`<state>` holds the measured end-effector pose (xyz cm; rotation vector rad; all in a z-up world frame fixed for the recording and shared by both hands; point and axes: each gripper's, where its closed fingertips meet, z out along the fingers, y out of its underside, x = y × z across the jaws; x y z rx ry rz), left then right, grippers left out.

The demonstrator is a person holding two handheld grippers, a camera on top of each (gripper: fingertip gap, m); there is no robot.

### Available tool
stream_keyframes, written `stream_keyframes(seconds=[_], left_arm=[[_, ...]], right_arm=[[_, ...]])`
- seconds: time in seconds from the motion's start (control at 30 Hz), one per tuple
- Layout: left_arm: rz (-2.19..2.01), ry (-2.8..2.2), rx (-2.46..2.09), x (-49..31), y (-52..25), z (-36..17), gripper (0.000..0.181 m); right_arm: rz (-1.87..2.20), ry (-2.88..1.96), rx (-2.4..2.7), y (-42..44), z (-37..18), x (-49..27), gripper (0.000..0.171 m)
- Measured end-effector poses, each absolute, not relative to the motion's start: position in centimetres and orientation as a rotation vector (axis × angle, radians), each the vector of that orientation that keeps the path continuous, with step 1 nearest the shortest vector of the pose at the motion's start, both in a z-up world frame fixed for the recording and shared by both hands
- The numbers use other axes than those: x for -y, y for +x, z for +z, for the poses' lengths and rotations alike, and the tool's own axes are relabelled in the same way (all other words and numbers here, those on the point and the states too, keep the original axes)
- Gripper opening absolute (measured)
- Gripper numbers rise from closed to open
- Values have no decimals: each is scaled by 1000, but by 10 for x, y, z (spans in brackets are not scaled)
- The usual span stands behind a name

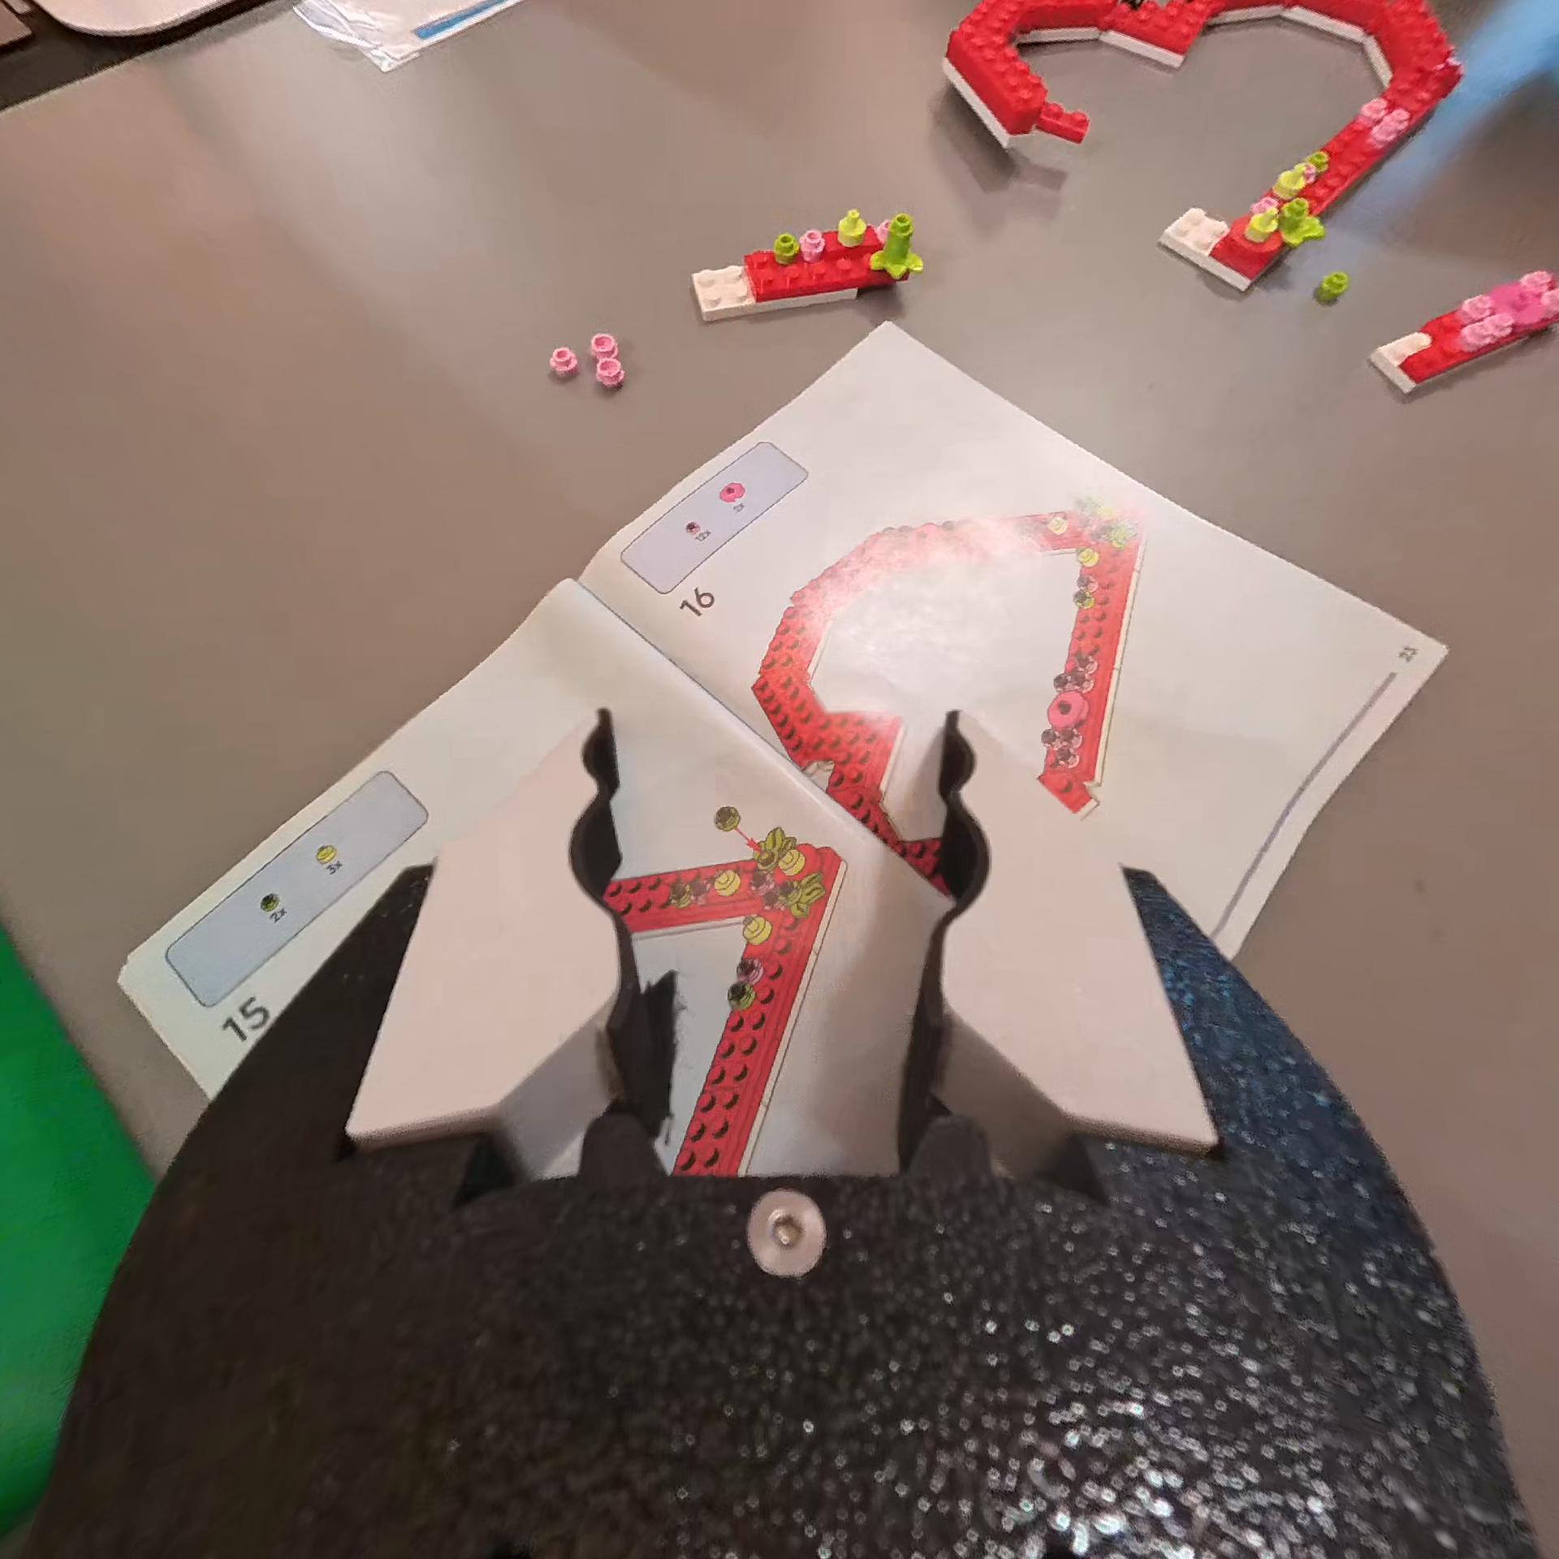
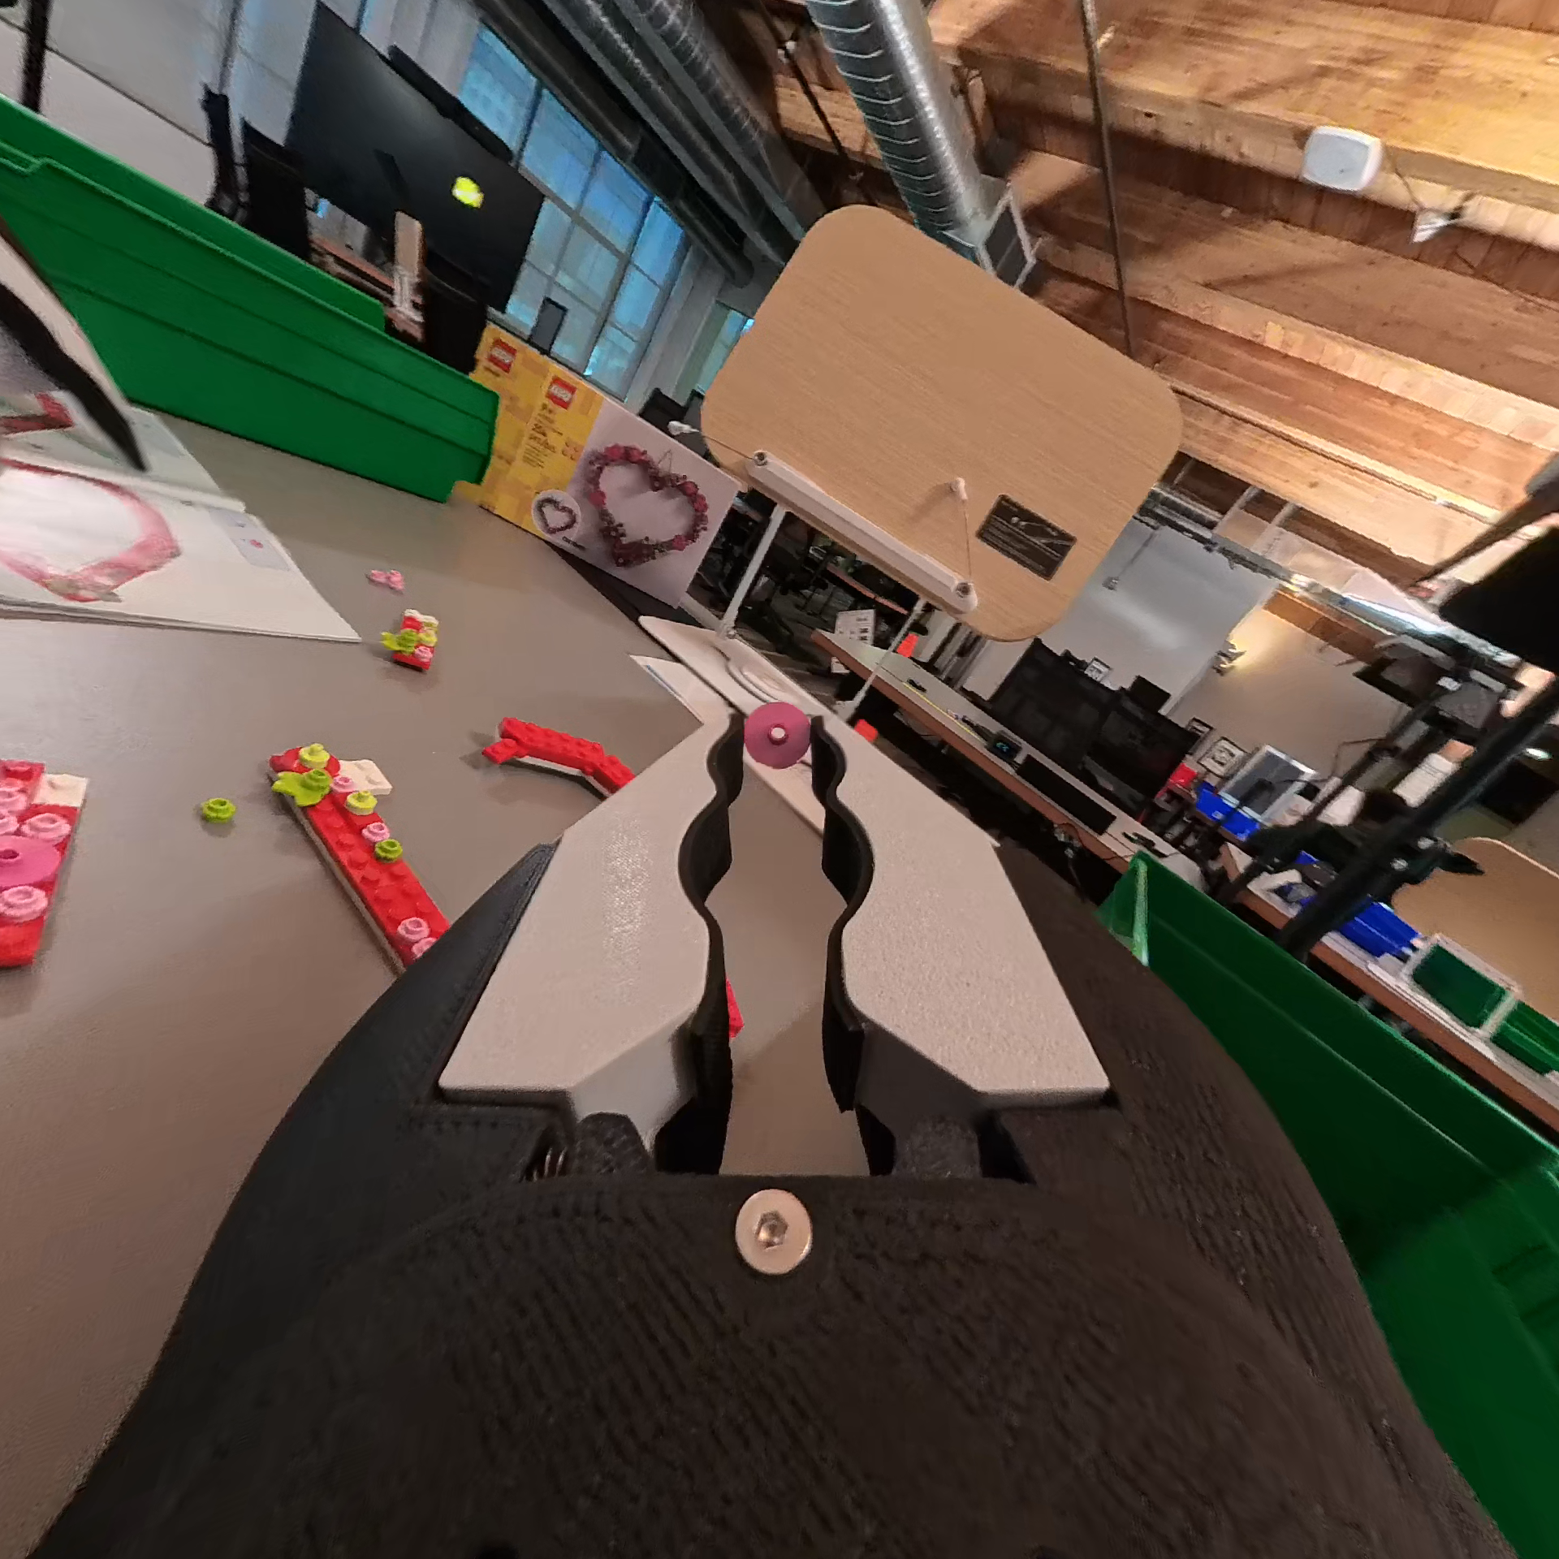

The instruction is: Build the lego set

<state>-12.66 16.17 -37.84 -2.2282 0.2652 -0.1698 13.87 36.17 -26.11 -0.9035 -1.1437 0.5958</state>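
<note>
My left gripper (image 1: 776,725) is open and empty, hovering over the open instruction booklet (image 1: 1181,590) on the grey table. My right gripper (image 2: 777,736) is shut on a round pink lego flower piece (image 2: 776,736), held at its fingertips above the table. The red heart frame (image 1: 1392,67) lies at the far right of the left wrist view, with pink and lime pieces on one arm; that arm (image 2: 363,852) also shows in the right wrist view. A short red section with lime stems (image 1: 810,266) and three loose pink studs (image 1: 595,358) lie beyond the booklet.
Another red section with pink flowers (image 1: 1485,329) and a loose lime stud (image 1: 1331,287) lie at the right. In the right wrist view, green bins (image 2: 253,354), the lego box (image 2: 590,472) and a wooden stand (image 2: 936,422) line the table's far edge. Some 35 cm of space lies between my two pairs of fingers.
</note>
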Motion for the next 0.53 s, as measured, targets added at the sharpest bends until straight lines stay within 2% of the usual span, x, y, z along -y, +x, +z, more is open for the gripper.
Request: stream_keyframes(seconds=[0.03,0.1,0.23,0.37,0.53], left_arm=[[-157,-2226,-265,-164,-124,-376,81],[-85,-2166,-338,-174,-111,-361,86],[-193,-1951,-651,-211,-21,-316,74],[-408,-1944,-1023,-238,70,-328,70],[-464,-2004,-1174,-286,107,-355,61]], right_arm=[[612,-900,1173,137,-263,-360,14],[648,-898,1242,134,-268,-356,14],[743,-947,1540,126,-303,-341,14],[853,-1056,1797,129,-335,-331,14],[1005,-1173,1917,132,-349,-324,14]])
